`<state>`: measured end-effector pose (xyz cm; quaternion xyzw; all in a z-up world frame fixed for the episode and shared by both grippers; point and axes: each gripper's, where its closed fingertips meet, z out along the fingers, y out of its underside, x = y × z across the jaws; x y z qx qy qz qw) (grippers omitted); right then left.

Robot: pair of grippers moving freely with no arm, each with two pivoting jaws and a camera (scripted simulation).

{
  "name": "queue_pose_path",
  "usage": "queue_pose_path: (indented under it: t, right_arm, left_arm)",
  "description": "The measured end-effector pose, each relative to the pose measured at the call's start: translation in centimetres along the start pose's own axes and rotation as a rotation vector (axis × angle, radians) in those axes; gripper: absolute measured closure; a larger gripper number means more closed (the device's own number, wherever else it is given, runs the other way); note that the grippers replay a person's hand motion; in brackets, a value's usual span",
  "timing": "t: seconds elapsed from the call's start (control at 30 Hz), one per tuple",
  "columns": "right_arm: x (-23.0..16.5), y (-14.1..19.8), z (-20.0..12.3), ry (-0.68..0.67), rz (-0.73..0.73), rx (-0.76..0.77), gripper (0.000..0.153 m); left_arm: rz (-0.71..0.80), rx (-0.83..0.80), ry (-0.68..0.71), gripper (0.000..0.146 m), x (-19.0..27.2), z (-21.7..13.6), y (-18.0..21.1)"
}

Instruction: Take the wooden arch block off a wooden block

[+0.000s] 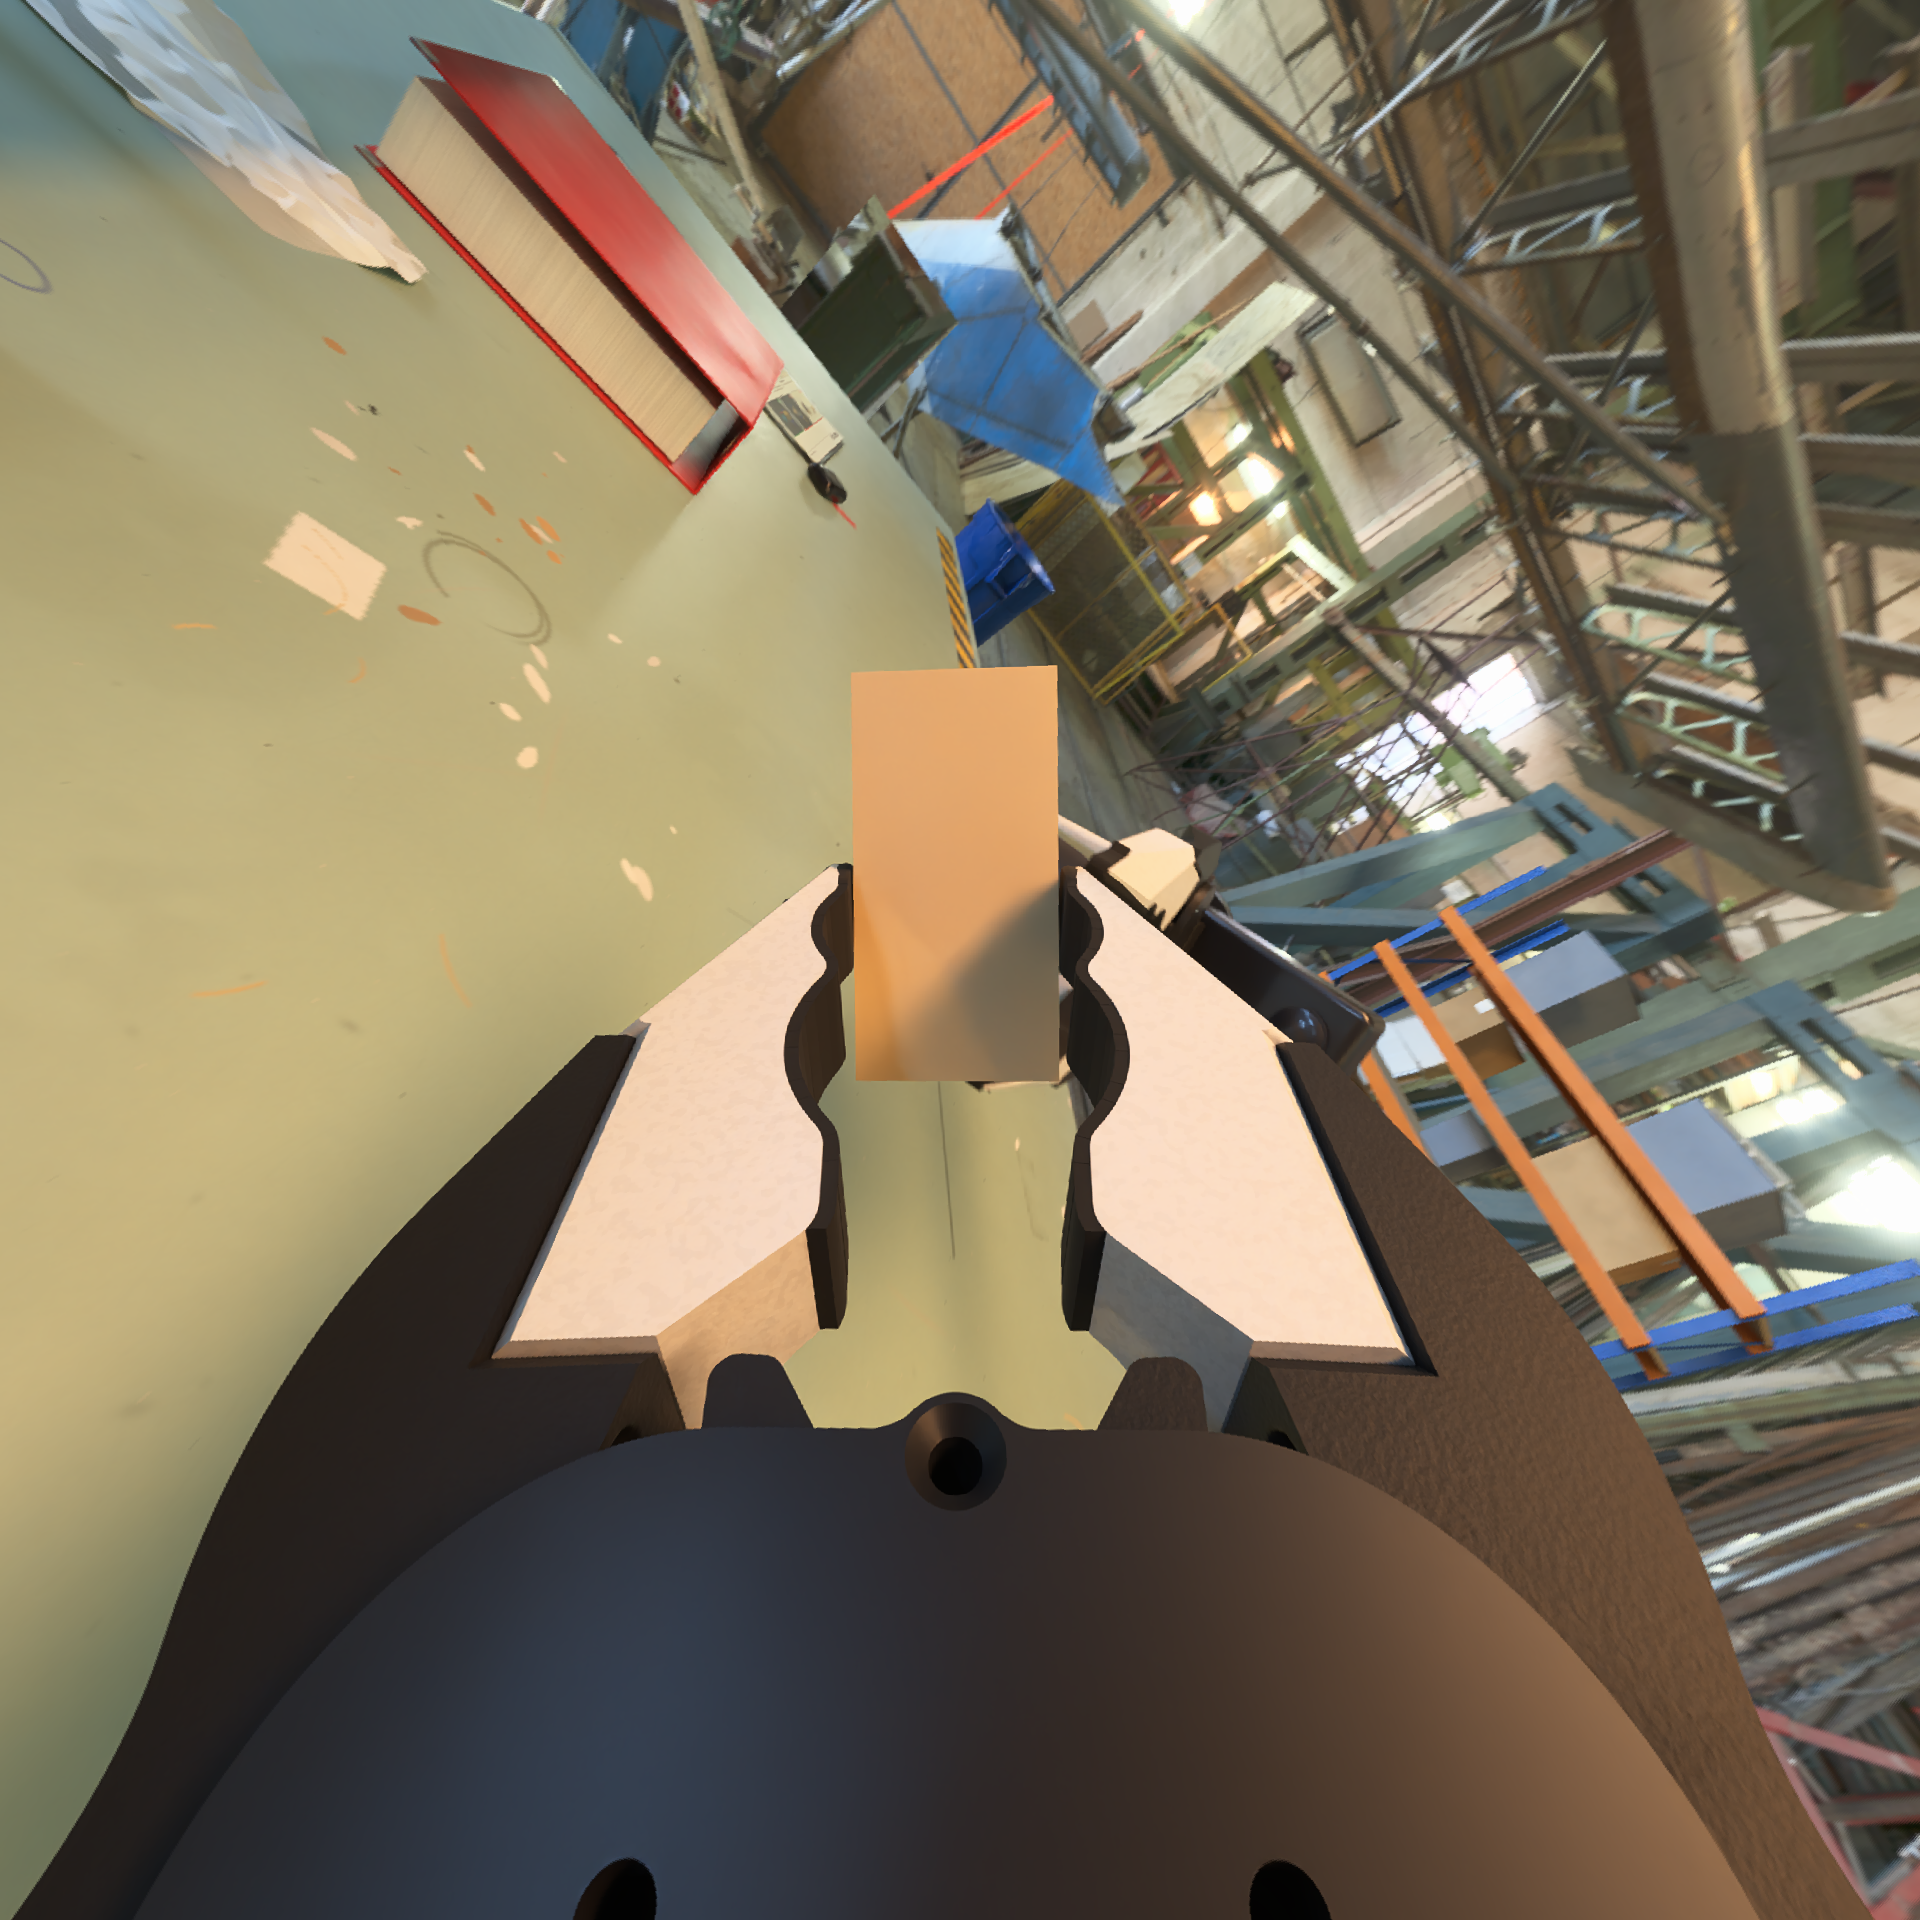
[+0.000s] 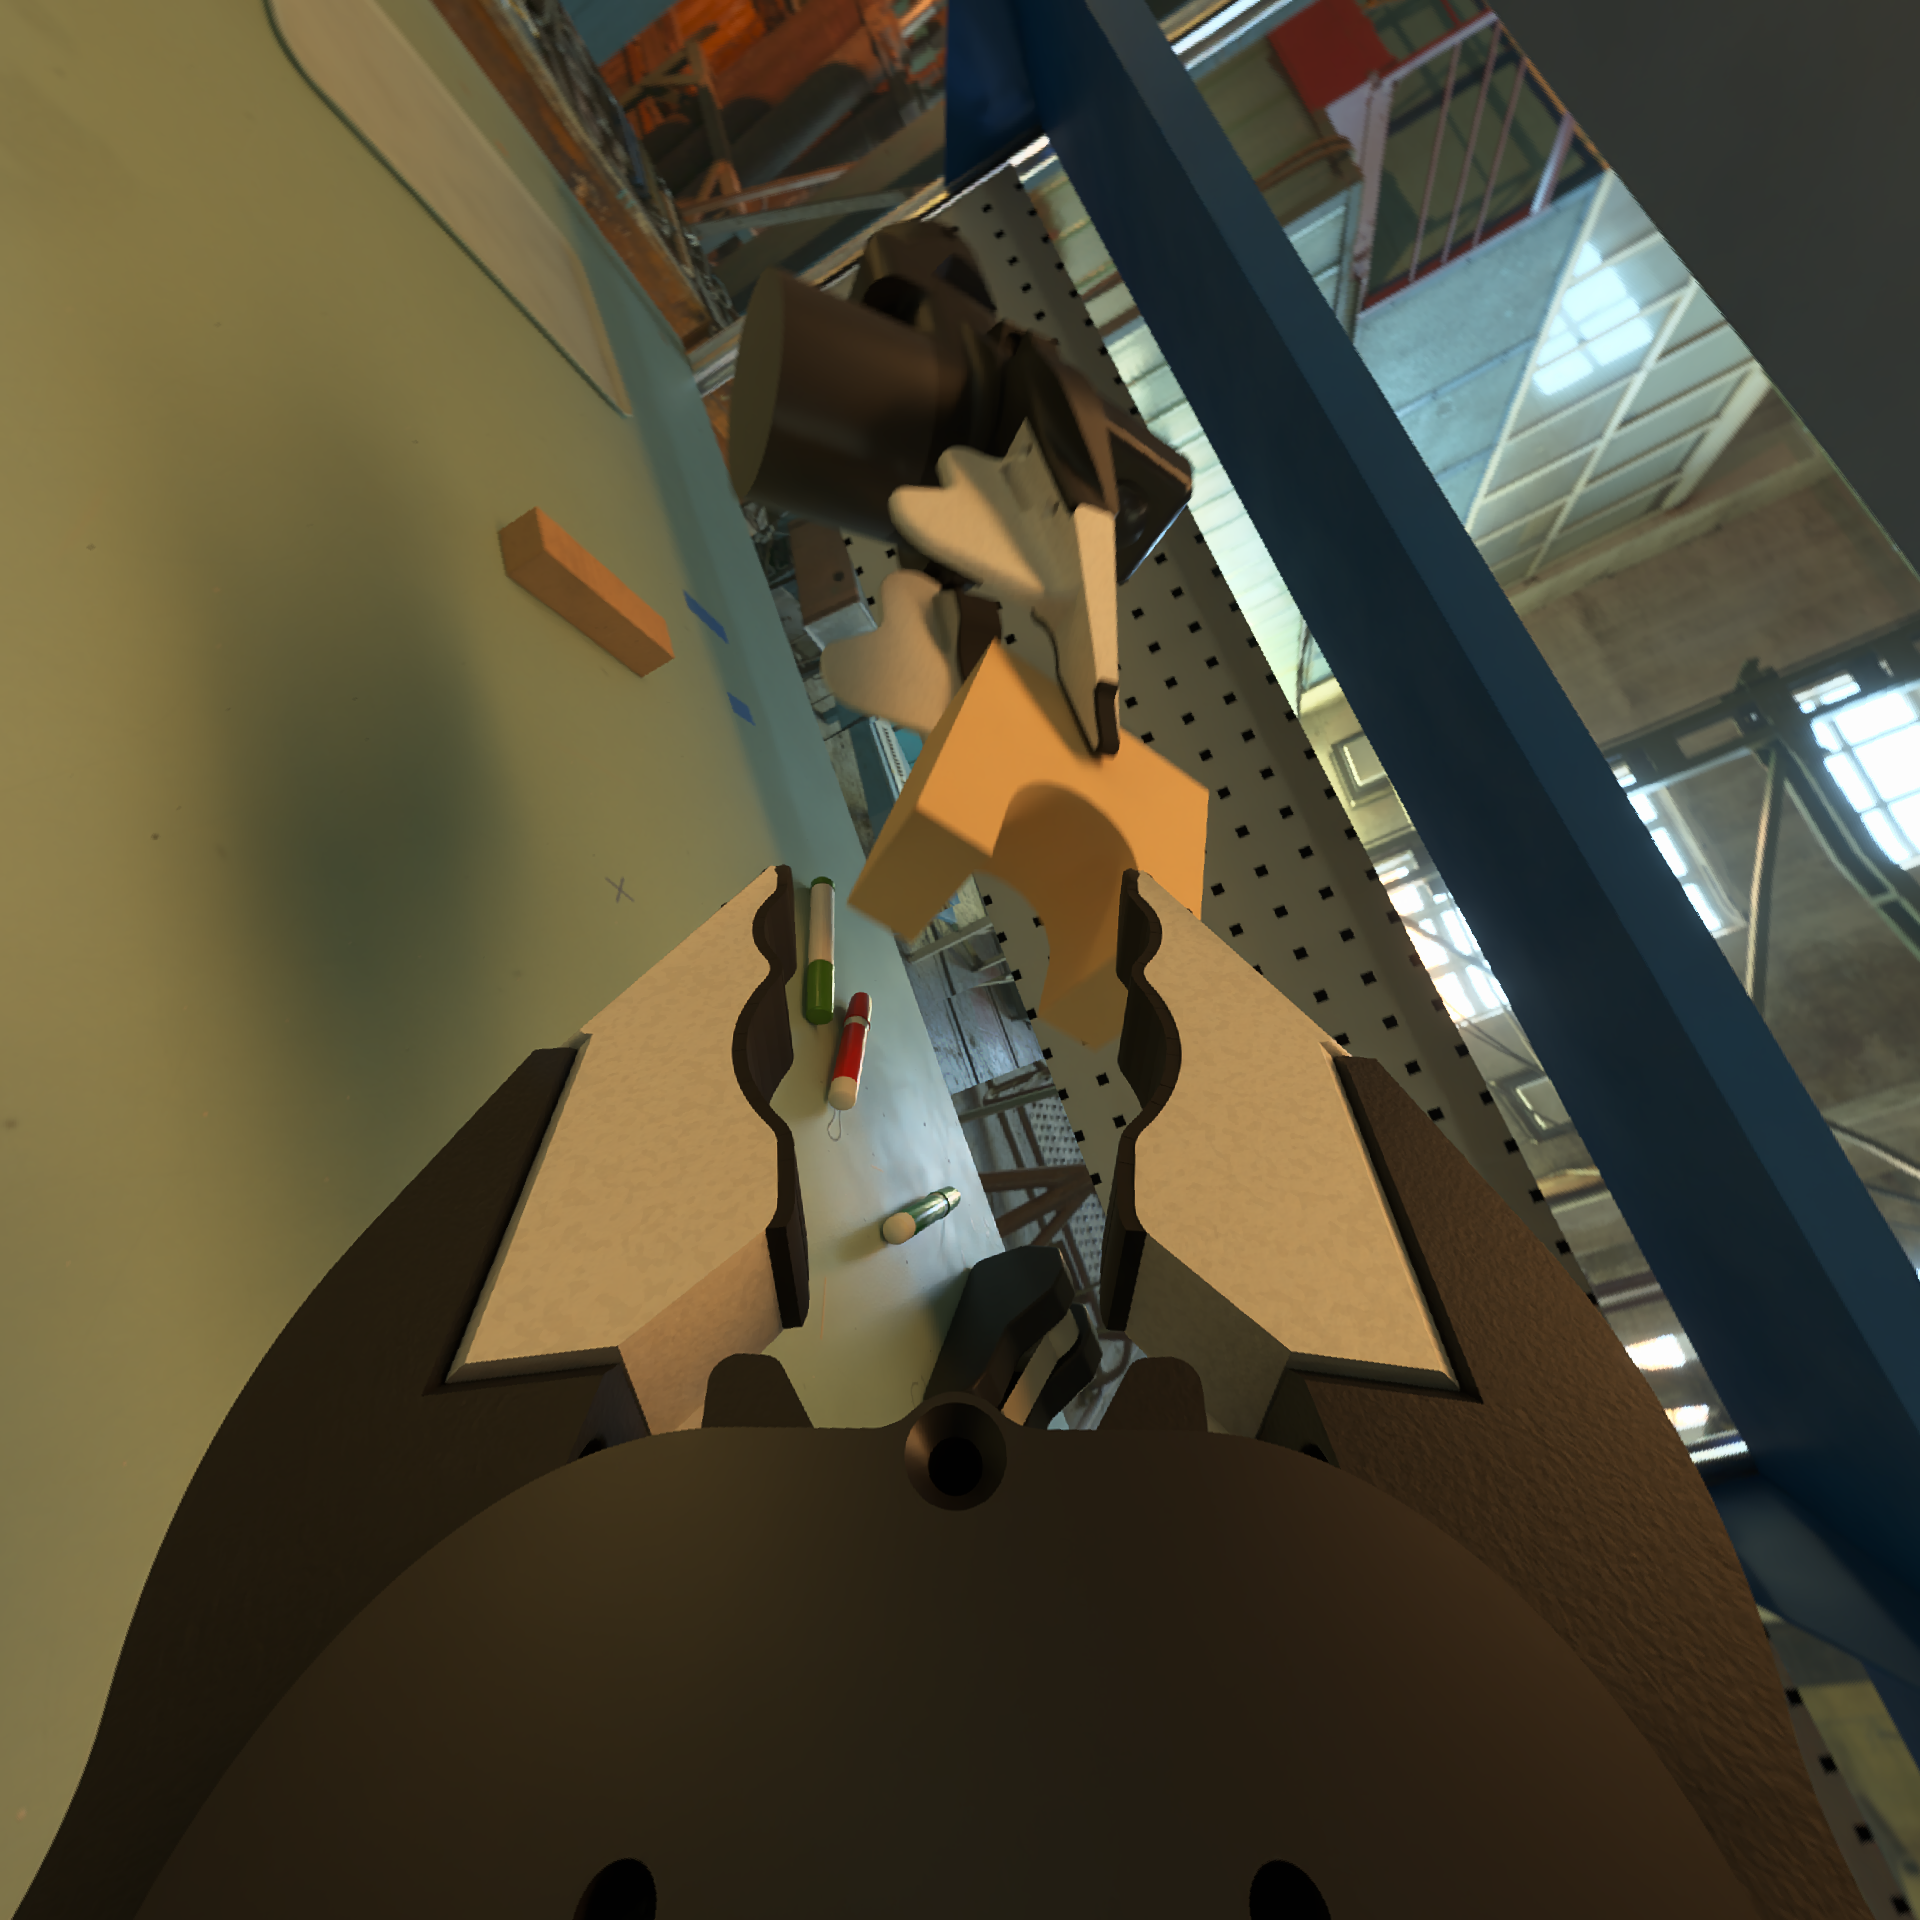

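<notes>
Arch block: the wooden arch block (image 2: 1039, 821) is up in the air, off the tabletop (image 2: 260, 831). In the left wrist view it shows as a flat orange-tan face (image 1: 954, 873) between the two fingers. In the right wrist view its curved cut-out shows, with one leg low and the other higher.

Left gripper: the left gripper (image 1: 954, 883) has its jaws squeezed onto the two sides of the arch block. In the right wrist view it (image 2: 1023, 665) shows farther off, holding the arch block by its top part.

Right gripper: the right gripper (image 2: 951, 894) has its jaws spread wide with nothing between the fingers. It is near the arch block; one leg of the arch sits just beside the right finger in the picture, and I cannot tell if they touch.

Wooden block: a long wooden block (image 2: 584, 592) lies flat on the tabletop, well apart from the arch block.

Pens: a green-capped marker (image 2: 819, 951) and a red marker (image 2: 850, 1049) lie close together on the tabletop. A small green one (image 2: 920, 1214) lies a bit apart from them.

Other things on the tabletop: a red book (image 1: 582, 260) with pale pages lies flat. A pale crumpled sheet (image 1: 229, 135) lies near it.
</notes>
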<state>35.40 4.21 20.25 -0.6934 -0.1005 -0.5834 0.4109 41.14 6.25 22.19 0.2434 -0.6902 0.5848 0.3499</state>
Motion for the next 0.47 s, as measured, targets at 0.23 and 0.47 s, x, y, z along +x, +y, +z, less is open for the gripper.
queue_pose_path:
  t: [0.23,0.47]
  right_arm:
    - [1.5,0.9,-0.1,0.070,0.020,-0.020,0.081]
    - [0.9,1.6,0.4,0.032,0.164,-0.019,0.081]
  left_arm:
    - [-0.074,0.019,0.067,0.107,-0.1,3.4,0.7]
    - [-0.054,0.019,0.036,0.107,-0.3,4.2,0.9]
